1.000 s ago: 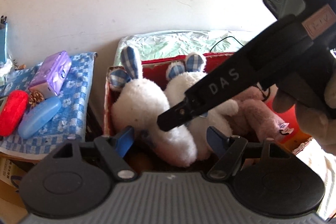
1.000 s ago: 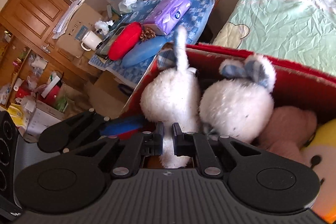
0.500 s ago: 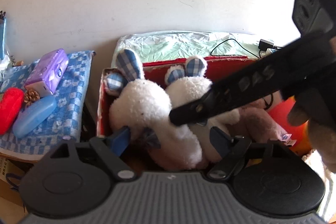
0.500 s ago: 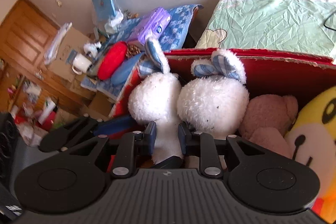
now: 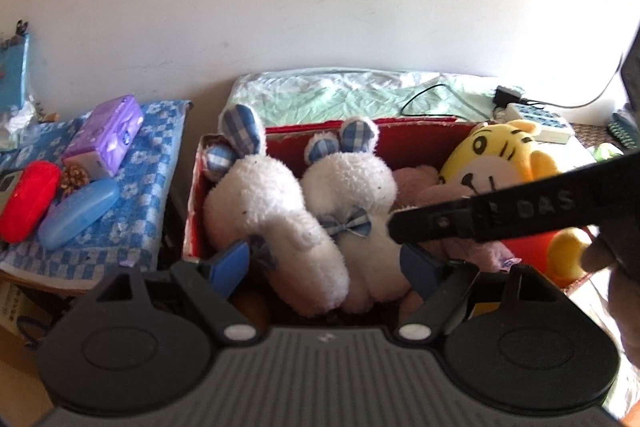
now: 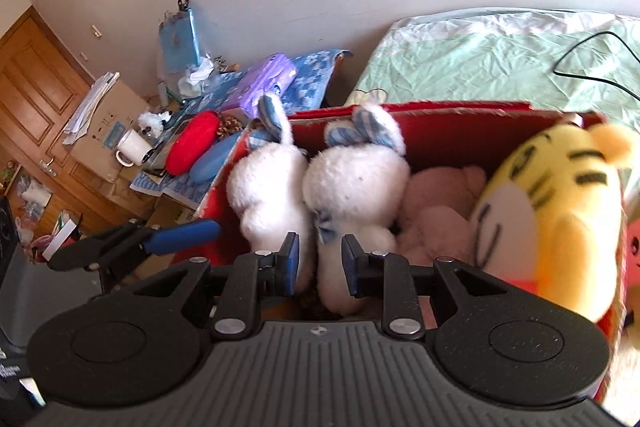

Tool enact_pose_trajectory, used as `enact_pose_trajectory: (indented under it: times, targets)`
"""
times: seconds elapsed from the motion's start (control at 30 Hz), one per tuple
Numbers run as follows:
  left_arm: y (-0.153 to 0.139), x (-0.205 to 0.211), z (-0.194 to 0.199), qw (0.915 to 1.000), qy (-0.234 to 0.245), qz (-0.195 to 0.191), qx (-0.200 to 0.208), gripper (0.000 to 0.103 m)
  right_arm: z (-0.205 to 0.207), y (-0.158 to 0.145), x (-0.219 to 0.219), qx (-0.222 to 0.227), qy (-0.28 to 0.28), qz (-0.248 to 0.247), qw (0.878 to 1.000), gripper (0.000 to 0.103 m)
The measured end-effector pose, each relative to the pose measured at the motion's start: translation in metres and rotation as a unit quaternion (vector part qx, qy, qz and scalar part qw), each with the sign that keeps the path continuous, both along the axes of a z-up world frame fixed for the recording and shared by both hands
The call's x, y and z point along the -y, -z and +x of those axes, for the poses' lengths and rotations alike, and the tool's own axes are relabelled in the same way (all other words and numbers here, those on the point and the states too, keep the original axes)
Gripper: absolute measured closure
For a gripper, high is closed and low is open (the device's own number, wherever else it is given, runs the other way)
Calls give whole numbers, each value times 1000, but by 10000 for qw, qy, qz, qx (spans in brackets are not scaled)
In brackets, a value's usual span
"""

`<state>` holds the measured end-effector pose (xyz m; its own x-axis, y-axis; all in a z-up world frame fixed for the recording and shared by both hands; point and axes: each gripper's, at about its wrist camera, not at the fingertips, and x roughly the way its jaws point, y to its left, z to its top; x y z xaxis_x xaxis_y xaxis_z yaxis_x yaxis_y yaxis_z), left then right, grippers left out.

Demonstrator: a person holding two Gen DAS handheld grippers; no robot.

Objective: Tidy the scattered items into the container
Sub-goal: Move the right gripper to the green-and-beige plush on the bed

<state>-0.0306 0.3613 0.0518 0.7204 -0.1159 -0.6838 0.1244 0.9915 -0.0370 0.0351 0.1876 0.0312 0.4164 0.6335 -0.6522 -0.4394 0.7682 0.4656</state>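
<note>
A red cardboard box [image 5: 404, 139] [image 6: 460, 143] holds two white plush rabbits with blue checked ears, the left rabbit [image 5: 264, 203] [image 6: 272, 187] and the right rabbit [image 5: 352, 187] [image 6: 356, 183], beside a pink plush [image 5: 416, 183] [image 6: 436, 207] and a yellow tiger plush [image 5: 500, 163] [image 6: 560, 219]. My left gripper [image 5: 324, 259] is open over the rabbits' lower bodies, holding nothing. My right gripper [image 6: 318, 263] is open a little, its blue pads either side of the right rabbit's leg, not squeezing it. The right gripper's black finger [image 5: 480, 215] crosses the left wrist view.
A side table with a blue checked cloth [image 5: 132, 195] stands left of the box, bearing a purple tissue pack [image 5: 106, 135], a red case [image 5: 30, 199] and a blue case [image 5: 80, 211]. A green-sheeted bed [image 6: 500, 59] lies behind, with a power strip [image 5: 536, 123]. A wooden door [image 6: 32, 75] is far left.
My right gripper has opened from shut and drawn back to the right and up. The white rabbits now rest in the box, and the yellow tiger plush has come into view.
</note>
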Motion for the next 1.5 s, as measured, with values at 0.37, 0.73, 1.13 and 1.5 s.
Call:
enact_pose_trajectory:
  times: [0.37,0.73,1.13,1.5]
  targets:
    - [-11,32,1,9935,-1064,320,-248,15,-23,-31,39,460,-31,218,9987,76]
    - [-27,88,-7,9837,-1654,647,-273,15,-42,-54,86,698,-107,247,9972,71]
    - [-43,160,-8,9829,-1558,964,-171,14,-53,-60,155,721,152,446,9963,69]
    - [-48,241,-24,9935,-721,879,74,14,-50,-45,235,507,720,341,9955,60]
